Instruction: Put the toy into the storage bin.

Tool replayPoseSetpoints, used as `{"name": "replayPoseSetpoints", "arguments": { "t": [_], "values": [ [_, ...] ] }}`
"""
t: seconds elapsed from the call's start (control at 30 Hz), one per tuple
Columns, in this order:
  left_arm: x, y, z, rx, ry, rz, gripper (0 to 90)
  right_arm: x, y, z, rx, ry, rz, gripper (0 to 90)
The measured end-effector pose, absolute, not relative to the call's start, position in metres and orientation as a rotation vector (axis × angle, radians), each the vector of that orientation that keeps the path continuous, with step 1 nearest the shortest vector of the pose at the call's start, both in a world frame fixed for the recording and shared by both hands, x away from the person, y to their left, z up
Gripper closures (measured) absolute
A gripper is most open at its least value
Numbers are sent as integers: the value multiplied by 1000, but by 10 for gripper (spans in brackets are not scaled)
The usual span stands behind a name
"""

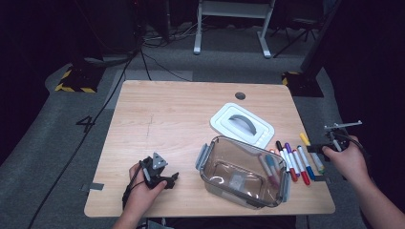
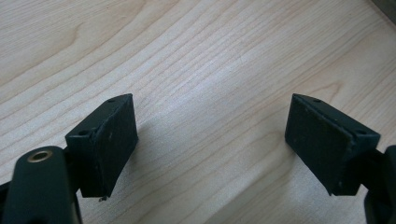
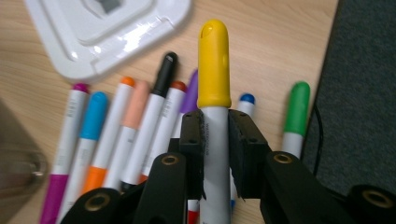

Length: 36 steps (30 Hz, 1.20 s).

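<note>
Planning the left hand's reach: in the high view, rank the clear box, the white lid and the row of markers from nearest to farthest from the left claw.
1. Clear box, just right of the left claw.
2. White lid, behind the box.
3. Row of markers, beyond the box near the right edge.

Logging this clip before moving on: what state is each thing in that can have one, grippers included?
Clear container: open, lid off, two markers inside.
White lid: flat on the table, handle up.
Yellow-capped marker: capped, clamped in the right gripper.
Left gripper: open, nothing between the jaws.
Row of markers: capped, lying on the table.
</note>
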<state>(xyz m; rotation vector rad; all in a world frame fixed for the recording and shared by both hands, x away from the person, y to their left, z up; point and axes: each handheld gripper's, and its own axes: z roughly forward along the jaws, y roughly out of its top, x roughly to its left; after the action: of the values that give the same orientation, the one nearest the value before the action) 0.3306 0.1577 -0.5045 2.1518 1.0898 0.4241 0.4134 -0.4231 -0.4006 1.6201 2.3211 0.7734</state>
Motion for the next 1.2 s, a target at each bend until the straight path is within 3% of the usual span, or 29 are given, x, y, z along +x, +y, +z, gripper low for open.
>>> {"name": "replayPoseSetpoints", "arguments": {
  "t": [0.7,1.2],
  "values": [
    [331,158,-505,2152,1088,425,175,388,-325,-320,1221,2563,1084,769],
    [331,158,-505,2153,1087,425,175,369,-249,-324,981,2820,1102,769]
  ]
}}
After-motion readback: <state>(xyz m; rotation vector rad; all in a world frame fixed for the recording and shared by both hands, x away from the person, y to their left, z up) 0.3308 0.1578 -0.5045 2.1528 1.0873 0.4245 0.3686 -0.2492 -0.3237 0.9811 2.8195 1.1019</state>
